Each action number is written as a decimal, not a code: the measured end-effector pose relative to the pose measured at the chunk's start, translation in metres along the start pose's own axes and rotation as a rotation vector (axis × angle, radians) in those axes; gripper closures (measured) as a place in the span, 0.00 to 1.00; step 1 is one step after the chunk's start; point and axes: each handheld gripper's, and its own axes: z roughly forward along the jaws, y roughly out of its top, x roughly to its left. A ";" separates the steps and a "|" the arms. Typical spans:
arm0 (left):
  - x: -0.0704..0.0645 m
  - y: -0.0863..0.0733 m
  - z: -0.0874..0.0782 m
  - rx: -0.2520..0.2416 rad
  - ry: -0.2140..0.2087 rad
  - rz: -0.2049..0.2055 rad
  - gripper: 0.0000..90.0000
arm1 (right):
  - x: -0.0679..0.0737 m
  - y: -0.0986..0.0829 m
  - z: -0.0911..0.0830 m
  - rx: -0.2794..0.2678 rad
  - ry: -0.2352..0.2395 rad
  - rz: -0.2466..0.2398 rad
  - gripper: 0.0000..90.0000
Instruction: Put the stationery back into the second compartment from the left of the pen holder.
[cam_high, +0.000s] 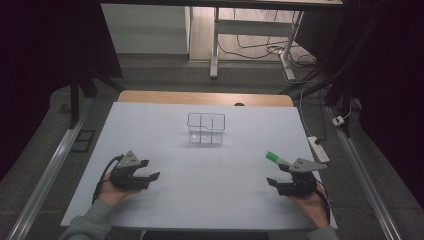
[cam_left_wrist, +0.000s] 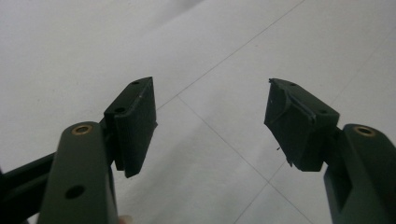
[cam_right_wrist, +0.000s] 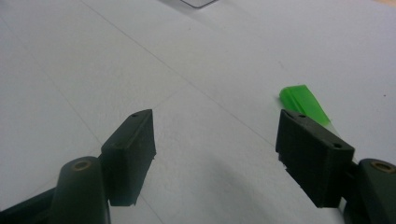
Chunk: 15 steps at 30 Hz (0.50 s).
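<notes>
Left gripper (cam_high: 148, 169): low over the table at about 8 o'clock from the table's middle, held in the person's left hand (cam_high: 112, 192), jaws spread wide with nothing between them; in the left gripper view (cam_left_wrist: 211, 122) bare white surface shows in the gap.
Right gripper (cam_high: 276, 175): at about 4 o'clock, held in the right hand (cam_high: 310, 202), jaws parted and empty (cam_right_wrist: 215, 154).
Green item (cam_high: 275, 158): lies on the table at 12 o'clock of the right gripper, just beside its plate; in the right gripper view (cam_right_wrist: 304, 102) it shows beyond the right-hand jaw. Bright green, flat, elongated; what it is cannot be told.
Clear box (cam_high: 206, 128): at 12 o'clock, transparent, rectangular, split by dividers into compartments; its contents cannot be made out.
Table (cam_high: 200, 200): matte white sheet with faint thin lines, wooden edge at the far side.
Jaw pads: black, blocky, matte.
</notes>
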 end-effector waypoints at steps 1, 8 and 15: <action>0.000 0.000 0.000 0.002 0.002 0.003 0.37 | 0.000 0.002 0.001 0.005 0.002 0.003 0.32; -0.002 0.001 0.001 0.000 0.014 0.007 0.37 | -0.001 0.020 0.007 0.055 0.008 0.005 0.33; -0.003 0.001 0.001 0.005 0.009 0.016 0.37 | -0.008 0.035 0.011 0.087 0.000 0.010 0.33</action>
